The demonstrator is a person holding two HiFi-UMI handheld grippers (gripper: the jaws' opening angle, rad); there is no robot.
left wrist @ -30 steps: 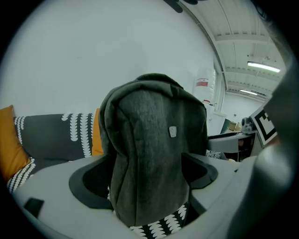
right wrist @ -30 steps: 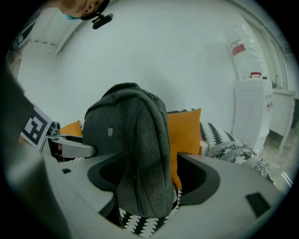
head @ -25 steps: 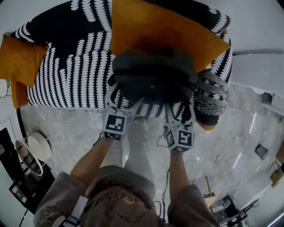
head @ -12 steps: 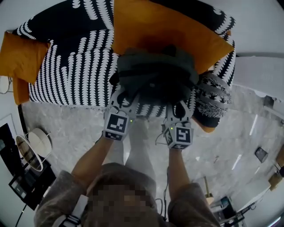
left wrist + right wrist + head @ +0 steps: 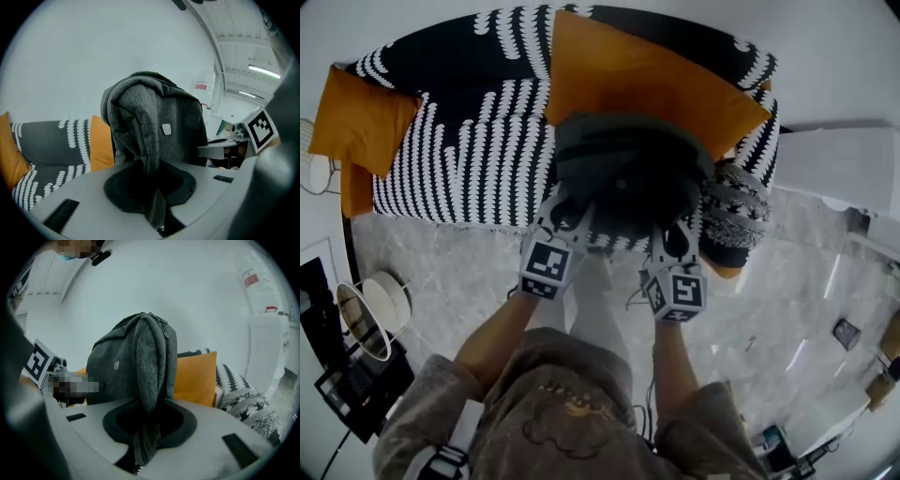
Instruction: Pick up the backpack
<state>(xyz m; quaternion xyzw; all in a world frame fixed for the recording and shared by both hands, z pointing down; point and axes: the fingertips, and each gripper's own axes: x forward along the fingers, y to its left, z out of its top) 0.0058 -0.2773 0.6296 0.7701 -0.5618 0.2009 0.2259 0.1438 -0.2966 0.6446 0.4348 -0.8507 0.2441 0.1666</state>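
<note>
Observing from the head view, I find the grey backpack [image 5: 628, 173] upright at the front edge of the black-and-white patterned sofa [image 5: 478, 159], directly before the large orange cushion [image 5: 647, 80]. I cannot tell whether its base touches the seat.

I note 2 grips on it. The left gripper [image 5: 567, 211] has its jaws closing on a grey strap [image 5: 147, 140], and the fabric is pinched between them. The right gripper [image 5: 675, 239] has its jaws closing likewise on a second strap [image 5: 150, 380], which runs down into the narrow gap and is nipped there.

A patterned pillow [image 5: 736, 211] lies just beside the backpack at the sofa's right end. A smaller orange cushion [image 5: 361, 122] sits well apart at the left end.
</note>
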